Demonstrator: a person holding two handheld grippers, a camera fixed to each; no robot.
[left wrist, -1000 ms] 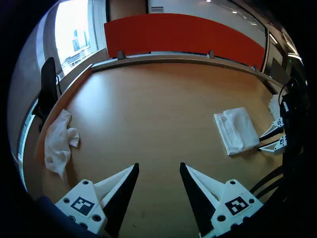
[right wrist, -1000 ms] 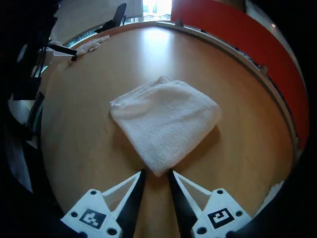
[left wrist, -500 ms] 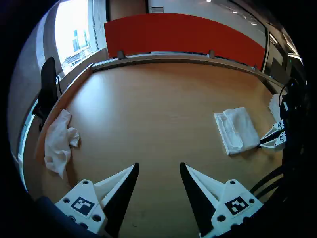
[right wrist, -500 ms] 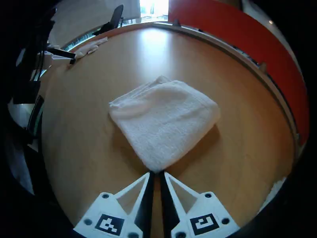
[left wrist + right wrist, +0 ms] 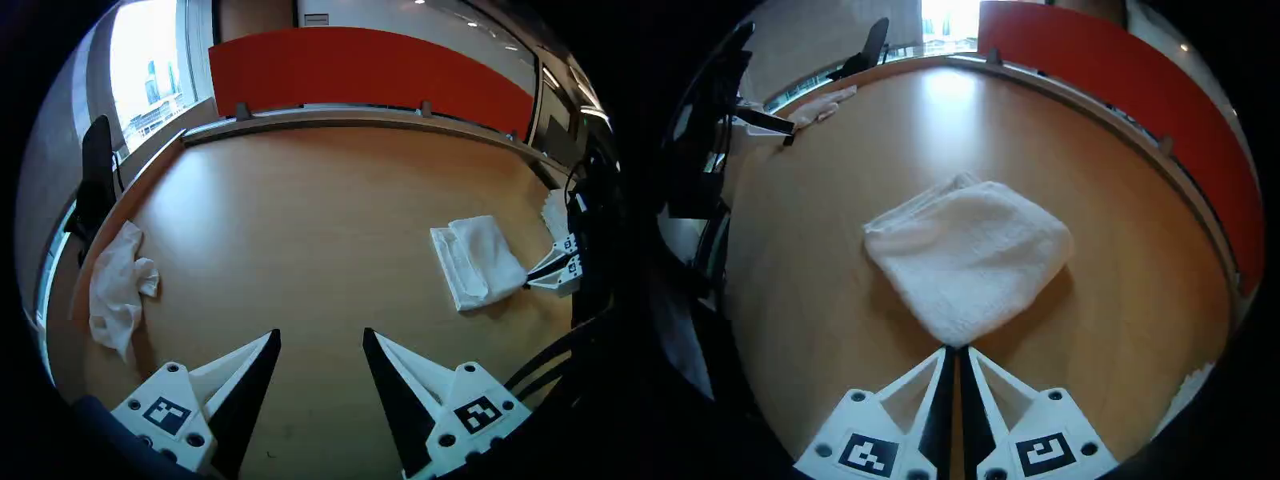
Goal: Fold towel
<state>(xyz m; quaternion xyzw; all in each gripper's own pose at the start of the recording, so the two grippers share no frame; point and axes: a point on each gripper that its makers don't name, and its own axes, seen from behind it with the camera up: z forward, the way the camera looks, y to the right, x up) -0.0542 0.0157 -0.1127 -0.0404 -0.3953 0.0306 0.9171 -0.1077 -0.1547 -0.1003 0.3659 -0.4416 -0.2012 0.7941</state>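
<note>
A folded white towel (image 5: 968, 252) lies on the wooden table (image 5: 1088, 232), seen also in the left gripper view as the folded towel (image 5: 478, 260) at the right. My right gripper (image 5: 956, 350) is shut on the towel's near corner, and that corner looks slightly raised. In the left gripper view the right gripper (image 5: 532, 280) sits at the towel's right edge. My left gripper (image 5: 320, 340) is open over bare table with nothing between its fingers. A crumpled white towel (image 5: 120, 280) lies at the table's left edge, beside the left gripper (image 5: 768, 124).
A red partition (image 5: 368, 68) runs along the table's far edge. A black chair (image 5: 96, 180) stands by the window at the left. More white cloth (image 5: 554, 212) lies at the right edge. Dark cables and gear (image 5: 596, 240) hang near the right gripper.
The right gripper's fingers came together on the folded towel's near corner and pulled it a little. The left gripper stayed open and still.
</note>
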